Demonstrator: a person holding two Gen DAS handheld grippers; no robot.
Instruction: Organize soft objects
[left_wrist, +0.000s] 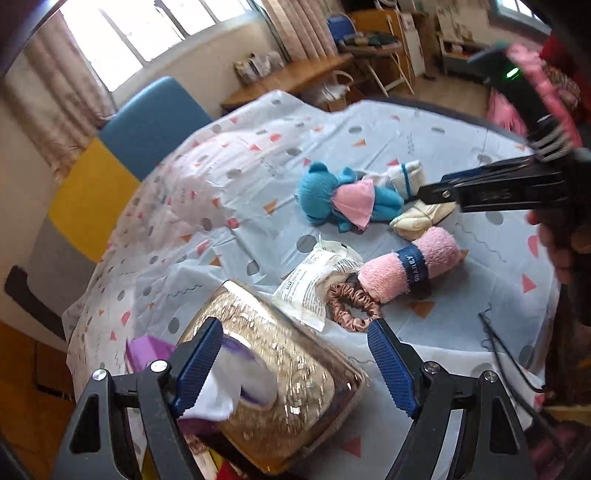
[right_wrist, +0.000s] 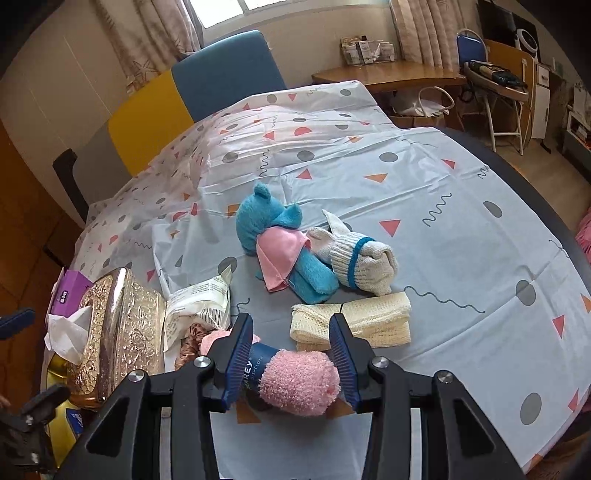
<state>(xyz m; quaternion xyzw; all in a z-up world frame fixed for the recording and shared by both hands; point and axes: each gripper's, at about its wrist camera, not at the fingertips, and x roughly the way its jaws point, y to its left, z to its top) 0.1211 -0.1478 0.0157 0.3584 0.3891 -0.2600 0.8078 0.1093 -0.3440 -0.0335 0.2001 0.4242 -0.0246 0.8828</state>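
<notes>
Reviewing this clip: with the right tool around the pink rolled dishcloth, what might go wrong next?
1. The right tool straddles the pink rolled dishcloth off-centre, near its fluffy end; it may slip or unroll when lifted.
2. The brown scrunchie lies against the roll and could get dragged along.
3. The left tool hangs open over the gold tissue box and could bump it.

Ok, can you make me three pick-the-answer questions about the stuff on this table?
1. Where is the scrunchie? A on the floor; B beside the pink roll; C in a drawer.
2. What colour is the teddy? A blue; B green; C black.
3. How is the left tool? A shut on a spoon; B shut tight, empty; C open.
Answers: B, it lies by the roll's end. A, its fur is blue. C, there is a wide gap and nothing is gripped.
</notes>
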